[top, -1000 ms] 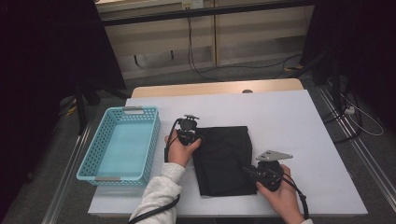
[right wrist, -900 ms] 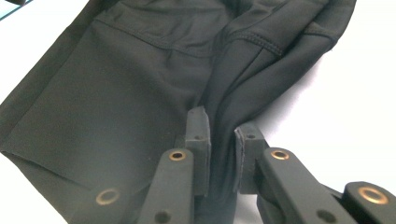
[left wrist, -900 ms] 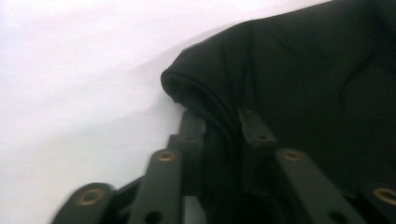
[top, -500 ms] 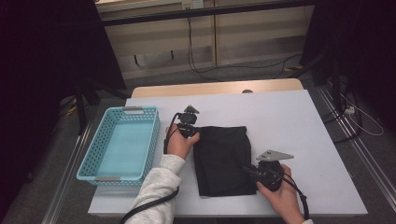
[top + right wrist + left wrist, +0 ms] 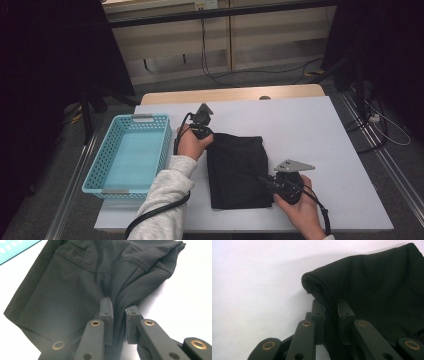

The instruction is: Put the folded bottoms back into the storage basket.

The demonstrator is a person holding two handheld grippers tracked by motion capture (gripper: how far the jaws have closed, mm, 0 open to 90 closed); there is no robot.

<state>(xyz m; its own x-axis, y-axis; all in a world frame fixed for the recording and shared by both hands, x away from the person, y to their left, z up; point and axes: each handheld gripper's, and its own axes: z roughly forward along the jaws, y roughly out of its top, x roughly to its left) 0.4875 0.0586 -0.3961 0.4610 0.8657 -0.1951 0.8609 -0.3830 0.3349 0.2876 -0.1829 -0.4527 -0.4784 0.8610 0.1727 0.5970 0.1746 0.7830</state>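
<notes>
High view shows the black garment [image 5: 235, 170], soft, light and limp by its look, lying folded on the white table [image 5: 320, 130] beside the blue basket [image 5: 127, 152], left gripper [image 5: 206, 134] and right gripper [image 5: 265, 182] each pinching an edge, the sensible hold.

High view down over the table [image 5: 325, 150]; two jaw-level close-ups, all sharing the black cloth [image 5: 235, 170].

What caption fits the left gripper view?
Left tool pinching the folded edge of a black garment above the white table.
</notes>
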